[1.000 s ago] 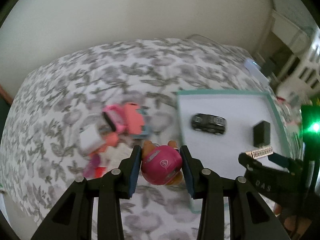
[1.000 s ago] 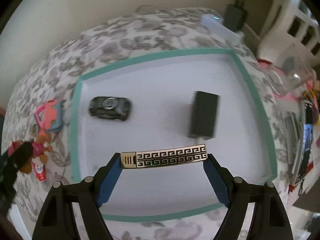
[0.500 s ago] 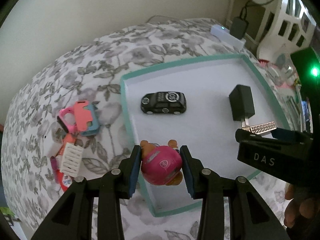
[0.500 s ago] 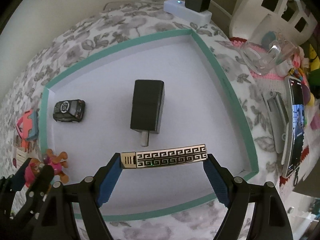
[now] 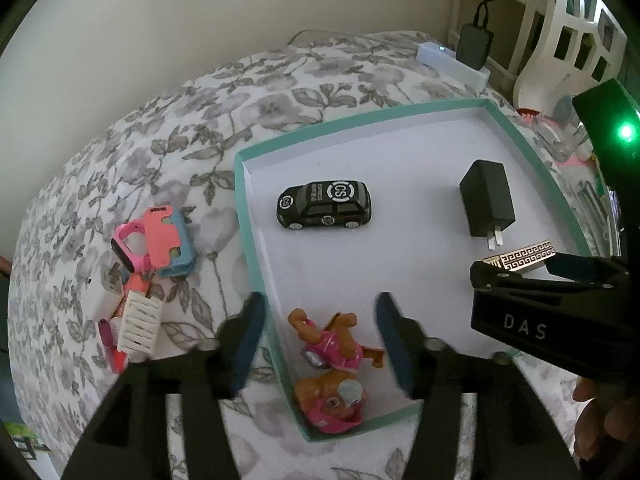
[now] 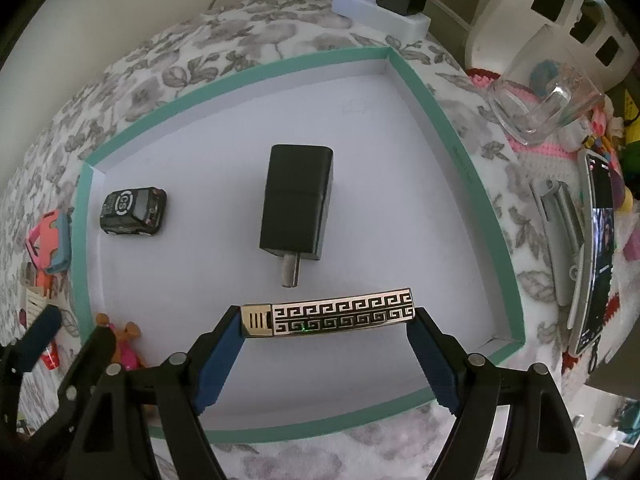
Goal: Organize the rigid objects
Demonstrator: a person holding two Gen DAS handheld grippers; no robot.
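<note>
Since the earlier frame, the pink dog figure (image 5: 334, 376) is no longer clamped and is now lying in the near left corner of the teal-rimmed tray (image 5: 256, 248) on the floral bed (image 5: 168, 152). Above it, the left hand-held gripper (image 5: 320, 340) is opening its jaws, pads clear of the figure. The right hand-held gripper (image 6: 328, 344) is holding the patterned gold bar (image 6: 332, 312) endwise over the tray, just beside the black charger (image 6: 298, 204), with the black toy car (image 6: 134, 211) well apart.

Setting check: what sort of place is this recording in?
Probably a bedroom at home. The tray sits on what looks like a bed with a floral cover, toys lie around, and a white power strip sits by the wall.
</note>
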